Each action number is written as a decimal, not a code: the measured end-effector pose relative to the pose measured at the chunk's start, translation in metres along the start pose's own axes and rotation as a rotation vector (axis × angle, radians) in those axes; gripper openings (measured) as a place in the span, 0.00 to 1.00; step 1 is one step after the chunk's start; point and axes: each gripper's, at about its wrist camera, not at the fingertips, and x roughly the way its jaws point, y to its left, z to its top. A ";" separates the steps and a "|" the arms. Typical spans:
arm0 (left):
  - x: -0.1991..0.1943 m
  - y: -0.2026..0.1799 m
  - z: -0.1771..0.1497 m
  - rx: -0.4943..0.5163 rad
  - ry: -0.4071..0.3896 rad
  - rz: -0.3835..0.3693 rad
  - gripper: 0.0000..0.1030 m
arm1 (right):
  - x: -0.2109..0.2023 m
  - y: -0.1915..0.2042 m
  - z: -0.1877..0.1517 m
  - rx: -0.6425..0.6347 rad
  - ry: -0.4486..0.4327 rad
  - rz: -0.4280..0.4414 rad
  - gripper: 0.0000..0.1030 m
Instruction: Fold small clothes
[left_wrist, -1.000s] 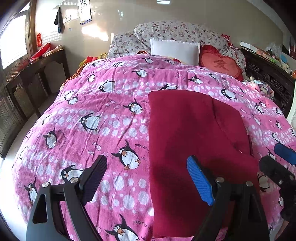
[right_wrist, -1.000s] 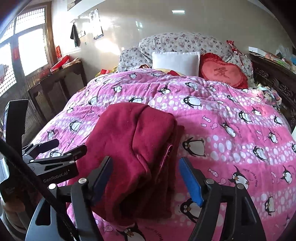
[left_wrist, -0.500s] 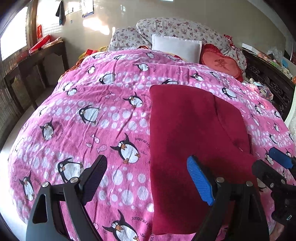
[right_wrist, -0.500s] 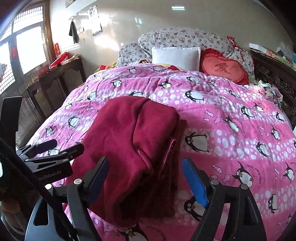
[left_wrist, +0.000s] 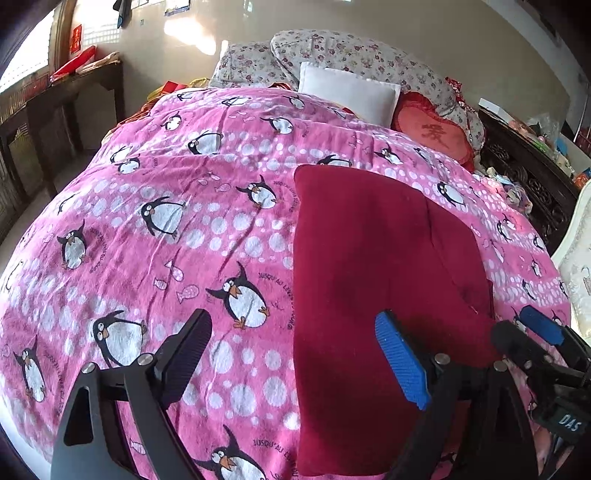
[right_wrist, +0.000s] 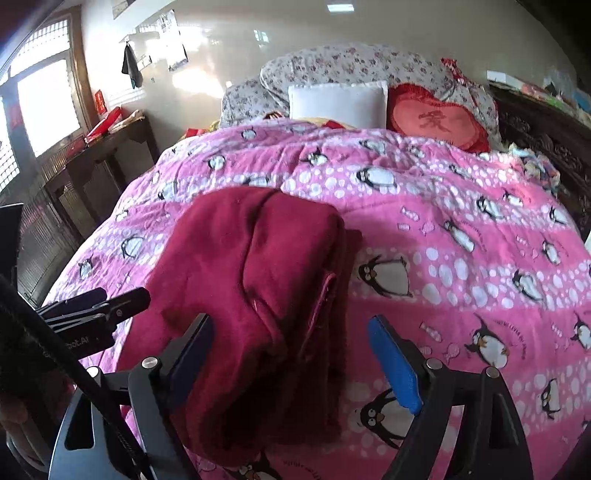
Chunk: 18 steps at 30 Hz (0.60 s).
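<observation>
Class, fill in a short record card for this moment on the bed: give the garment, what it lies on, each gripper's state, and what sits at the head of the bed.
Garment: dark red garment, partly folded lengthwise, lying flat
Surface: pink penguin quilt on a bed
Left gripper: jaws open, holding nothing, above the garment's left edge
Right gripper: jaws open, holding nothing, above the garment's near end
Head of bed: white pillow, red heart cushion, floral pillows
Fold state: not finished
</observation>
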 end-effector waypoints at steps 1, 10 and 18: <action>0.000 0.000 0.001 0.002 -0.001 0.003 0.87 | -0.003 0.000 0.003 0.006 -0.015 0.003 0.86; -0.010 -0.008 0.002 0.057 -0.077 0.089 0.87 | -0.005 0.007 0.012 -0.009 -0.043 -0.028 0.88; -0.018 -0.017 -0.002 0.092 -0.103 0.108 0.87 | -0.010 0.009 0.009 -0.025 -0.066 -0.078 0.89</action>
